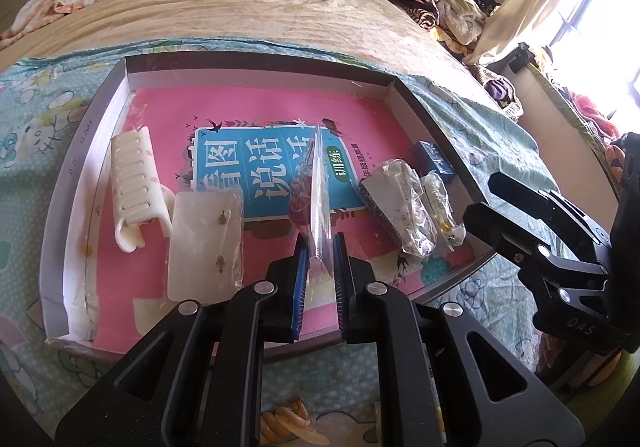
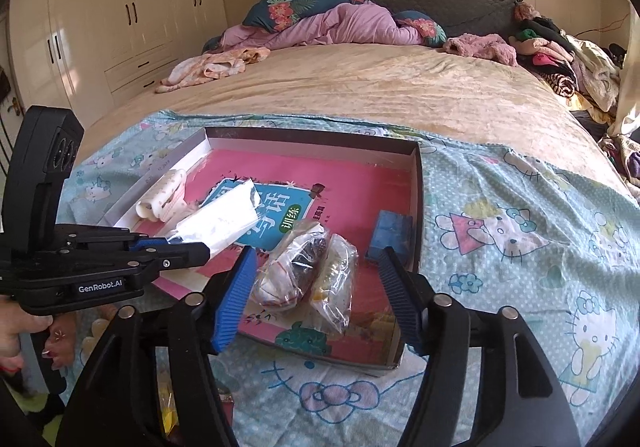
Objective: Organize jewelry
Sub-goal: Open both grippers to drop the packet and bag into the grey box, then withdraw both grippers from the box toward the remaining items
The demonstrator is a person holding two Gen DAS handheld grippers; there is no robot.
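Note:
A shallow box with a pink book cover as its floor lies on the bed; it also shows in the right wrist view. My left gripper is shut on a clear plastic jewelry bag held edge-on over the box; the bag also shows in the right wrist view. My right gripper is open above two clear bags of jewelry at the box's right side. A white hair claw, an earring card and a small blue box lie inside.
The box rests on a Hello Kitty sheet over a beige bedspread. Clothes are heaped at the head and right side of the bed. Wardrobes stand at the left.

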